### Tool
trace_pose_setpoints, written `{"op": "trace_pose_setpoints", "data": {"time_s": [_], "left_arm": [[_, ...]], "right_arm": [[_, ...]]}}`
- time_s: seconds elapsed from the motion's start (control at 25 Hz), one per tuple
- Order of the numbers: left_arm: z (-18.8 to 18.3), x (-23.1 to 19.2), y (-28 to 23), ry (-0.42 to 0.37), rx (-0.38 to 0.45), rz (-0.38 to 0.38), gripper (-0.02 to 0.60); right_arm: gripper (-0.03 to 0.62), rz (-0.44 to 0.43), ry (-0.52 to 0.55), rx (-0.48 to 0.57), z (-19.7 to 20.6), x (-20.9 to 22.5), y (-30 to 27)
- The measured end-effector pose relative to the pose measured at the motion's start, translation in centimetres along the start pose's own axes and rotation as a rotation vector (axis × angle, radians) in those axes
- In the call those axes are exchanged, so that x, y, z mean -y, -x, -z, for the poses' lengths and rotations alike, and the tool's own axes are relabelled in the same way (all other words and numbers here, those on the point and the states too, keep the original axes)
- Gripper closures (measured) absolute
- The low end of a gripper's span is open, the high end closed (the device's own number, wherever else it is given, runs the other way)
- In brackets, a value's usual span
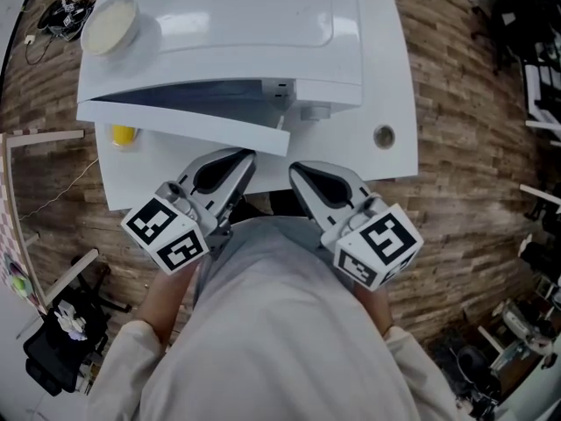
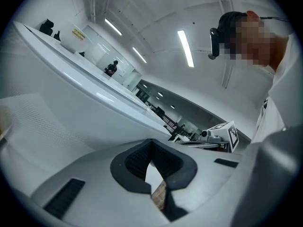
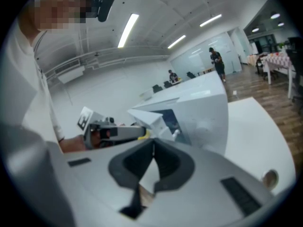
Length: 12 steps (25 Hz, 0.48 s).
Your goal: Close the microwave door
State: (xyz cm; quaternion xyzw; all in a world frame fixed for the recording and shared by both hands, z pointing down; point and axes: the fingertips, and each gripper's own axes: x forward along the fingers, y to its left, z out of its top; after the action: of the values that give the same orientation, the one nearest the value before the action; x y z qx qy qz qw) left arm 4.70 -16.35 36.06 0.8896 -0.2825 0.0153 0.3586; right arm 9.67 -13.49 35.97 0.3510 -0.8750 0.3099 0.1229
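Here, the white rectangular counter (image 1: 390, 77) has bare surface to the right of the white box-shaped microwave (image 1: 219, 24), and brown wood-plank floor (image 1: 465, 147) lies open on both sides. The left tongs (image 1: 244, 156) and the right tongs (image 1: 296, 169) hover at the counter's near edge, each with its tips pressed together and nothing between them. The white microwave door (image 1: 184, 125) stands ajar. Its long axis runs left to right, and its free right end is angled toward the person, just beside the left tongs. Contact cannot be told.

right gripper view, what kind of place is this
Probably an open-plan office or lab: ceiling strip lights, a person standing in the distance, and a microwave on a white table.
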Motion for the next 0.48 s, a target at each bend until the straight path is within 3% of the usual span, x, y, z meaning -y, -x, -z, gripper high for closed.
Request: {"op": "trace_pose_setpoints", "data": {"time_s": [0.48], "left_arm": [[-0.6,-0.1,-2.1,0.004,0.031,-0.021,0.568]], "right_arm": [[0.571,-0.031,0.023,-0.016,-0.9,2.1,0.0]]}}
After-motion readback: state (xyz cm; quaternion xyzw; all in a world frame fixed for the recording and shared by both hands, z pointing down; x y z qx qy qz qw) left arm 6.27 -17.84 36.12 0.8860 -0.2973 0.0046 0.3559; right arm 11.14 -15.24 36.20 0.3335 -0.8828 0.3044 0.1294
